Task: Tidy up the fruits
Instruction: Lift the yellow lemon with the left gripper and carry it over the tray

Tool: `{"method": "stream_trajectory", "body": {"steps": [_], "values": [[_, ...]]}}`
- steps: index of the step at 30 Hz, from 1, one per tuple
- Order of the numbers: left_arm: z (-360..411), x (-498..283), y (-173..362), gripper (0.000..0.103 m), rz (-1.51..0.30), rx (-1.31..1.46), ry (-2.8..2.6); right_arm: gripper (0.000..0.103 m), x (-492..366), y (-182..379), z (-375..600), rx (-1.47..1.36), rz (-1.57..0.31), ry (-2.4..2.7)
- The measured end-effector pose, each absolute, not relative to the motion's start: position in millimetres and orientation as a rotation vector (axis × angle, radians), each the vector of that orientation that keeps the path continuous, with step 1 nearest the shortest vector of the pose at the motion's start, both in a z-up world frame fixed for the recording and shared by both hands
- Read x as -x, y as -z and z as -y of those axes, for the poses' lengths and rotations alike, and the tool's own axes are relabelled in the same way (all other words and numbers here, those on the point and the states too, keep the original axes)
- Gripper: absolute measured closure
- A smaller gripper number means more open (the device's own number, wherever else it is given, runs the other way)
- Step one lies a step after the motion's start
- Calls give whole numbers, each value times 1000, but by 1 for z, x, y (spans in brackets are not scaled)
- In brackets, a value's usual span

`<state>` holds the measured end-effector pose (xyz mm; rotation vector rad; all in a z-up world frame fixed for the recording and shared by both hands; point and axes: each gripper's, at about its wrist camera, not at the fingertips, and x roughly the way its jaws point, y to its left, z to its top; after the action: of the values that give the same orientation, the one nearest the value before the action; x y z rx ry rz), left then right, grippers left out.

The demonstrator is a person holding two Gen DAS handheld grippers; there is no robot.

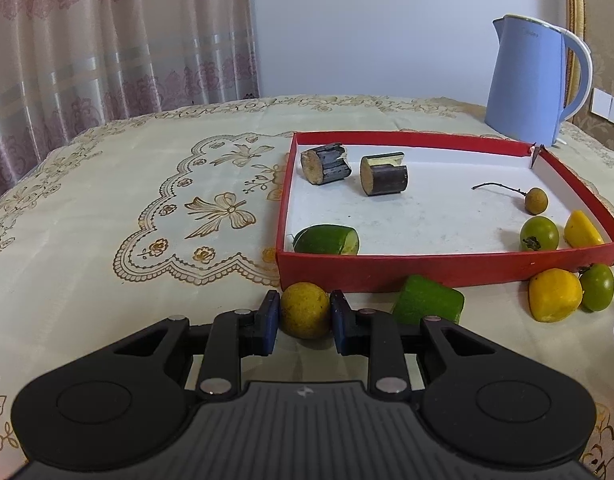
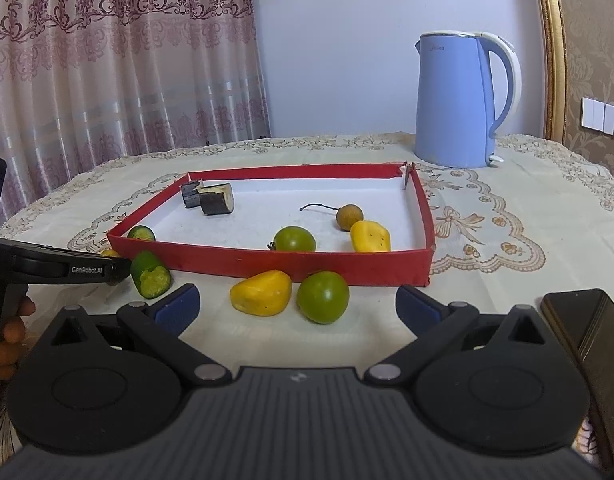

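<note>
A red-walled tray (image 1: 427,270) (image 2: 267,266) holds two dark sugarcane pieces (image 1: 385,174), a green cucumber piece (image 1: 327,240), a longan (image 1: 535,201), a green tomato (image 1: 539,233) and a yellow piece (image 1: 583,230). My left gripper (image 1: 305,314) is shut on a round yellow fruit (image 1: 305,310) on the cloth just before the tray. A green cucumber piece (image 1: 429,300) (image 2: 151,276) lies beside it. My right gripper (image 2: 297,304) is open and empty, just behind a yellow piece (image 2: 263,293) and a green tomato (image 2: 323,297) lying in front of the tray.
A blue electric kettle (image 1: 535,80) (image 2: 463,100) stands behind the tray at the back right. A dark phone (image 2: 587,328) lies at the right near my right gripper. The table carries an embroidered cream cloth (image 1: 147,200). A curtain hangs behind on the left.
</note>
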<state>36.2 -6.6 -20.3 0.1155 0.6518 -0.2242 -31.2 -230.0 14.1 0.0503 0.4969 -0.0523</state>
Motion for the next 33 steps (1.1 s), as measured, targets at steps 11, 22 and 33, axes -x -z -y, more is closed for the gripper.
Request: {"method": "stream_trajectory", "body": {"steps": [11, 22, 33], "values": [[1, -35, 17, 77, -667, -127, 184, 0, 32, -15, 229, -51, -498, 46], [-3, -36, 13, 77, -660, -149, 154, 0, 33, -15, 228, -52, -497, 44], [-2, -35, 0, 77, -614, -179, 138, 0, 33, -14, 228, -53, -499, 43]]}}
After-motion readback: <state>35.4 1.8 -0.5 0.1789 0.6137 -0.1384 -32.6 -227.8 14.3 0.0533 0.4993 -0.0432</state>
